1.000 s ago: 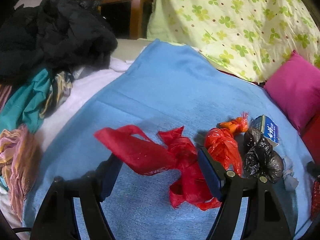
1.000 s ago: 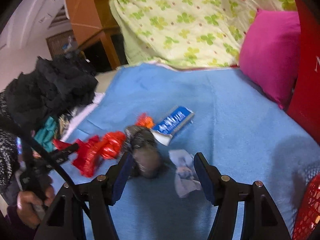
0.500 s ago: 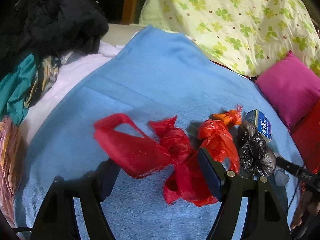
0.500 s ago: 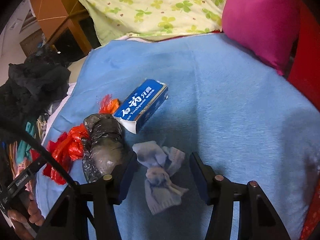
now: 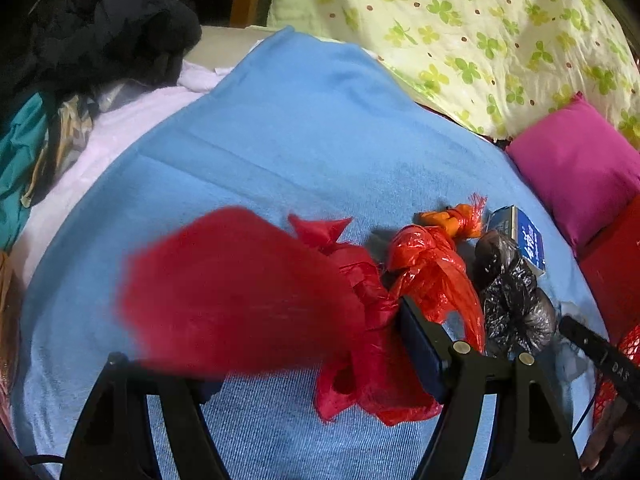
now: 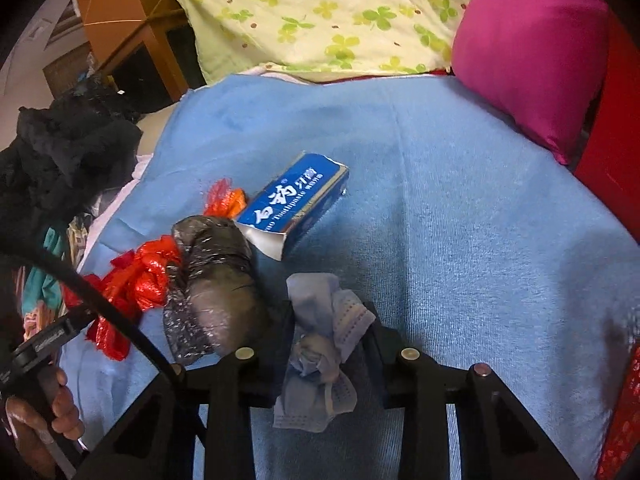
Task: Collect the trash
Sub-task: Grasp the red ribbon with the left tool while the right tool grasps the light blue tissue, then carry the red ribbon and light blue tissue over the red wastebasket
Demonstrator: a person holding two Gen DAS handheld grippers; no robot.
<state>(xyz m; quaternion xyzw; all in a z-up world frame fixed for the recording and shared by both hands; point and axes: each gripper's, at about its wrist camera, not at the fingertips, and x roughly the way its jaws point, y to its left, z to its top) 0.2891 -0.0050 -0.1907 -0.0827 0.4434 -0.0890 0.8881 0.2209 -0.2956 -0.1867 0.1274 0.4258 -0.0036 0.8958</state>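
Right fingers (image 6: pixel 329 334) just drawn in and now pinched on the crumpled pale-blue disposable face mask (image 6: pixel 320 344), which lies on the blue towel-like bed cover (image 6: pixel 460 208). Left fingers (image 5: pixel 308 356) standing wide, straddling the crinkled dark-red plastic bag (image 5: pixel 352 320) without pressing it; bag's loose flap blurred, so its exact lie cannot be told.

Judged early in the collecting: mask gripped but not yet lifted off the cover, red bag bracketed but not gripped, nothing seen dropped into any bin. Left on the bed: knotted bright orange-red plastic bag (image 5: pixel 432 272), small twisted orange plastic scrap (image 5: pixel 456 218), wadded black plastic bag (image 6: pixel 216 280), opened blue-and-white cardboard toothpaste box (image 6: pixel 296 200). Red mesh basket edge (image 5: pixel 628 344) at the far right of the left view, probably the place for the trash, though too little shown to be sure.

Around: green clover-print quilt (image 6: pixel 320 16) and magenta satin cushion (image 6: pixel 532 48) at the head of the bed, heap of dark clothes (image 5: pixel 100 24) on the left side. In the way: black bag touching the mask's left side just beside the right fingers, likely to drag along; knotted orange-red bag crowding the left fingers' right-hand pad; cable (image 6: pixel 120 316) across the right view.
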